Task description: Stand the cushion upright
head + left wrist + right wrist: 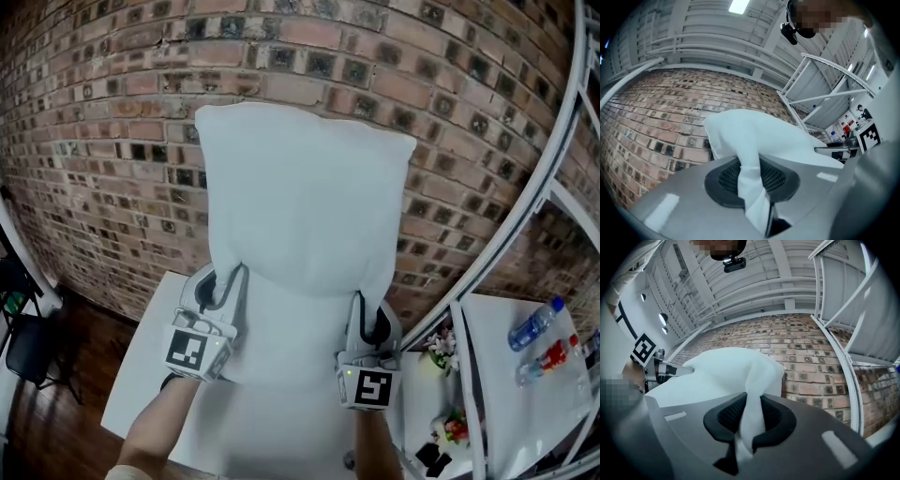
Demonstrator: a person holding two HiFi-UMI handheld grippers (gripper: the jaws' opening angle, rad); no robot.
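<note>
White fabric, soft and loosely filled: the cushion (305,216) is raised on end in front of the brick wall (103,141), with its top edge high and its lower part running down toward the white counter (141,375). I cannot tell whether its bottom edge rests on the counter, because white merges into white there. The left tongs (223,281) are clamped on a fold of the cover at the lower left side, and the right tongs (367,314) on a like fold at the lower right. Each gripper view shows only a thin pleat of cloth nipped between the pads, not the filling

That seems to me the main risk: a pleat this thin could slide out under the cushion's weight, and that side would drop. Both holds are low, so the unsupported upper half could sag or fold over. If the cushion is let go before its base sits flat, or without a lean on the wall, it would likely topple forward or slip off the counter. Uneven pull between the two sides would twist it

No brand or print shows on the cushion. The square markers (186,350) on the gripper cubes carry black-and-white patterns, not words. Two bottles (534,325) stand well apart on the neighbouring surface at right; their labels are too small to read
</note>
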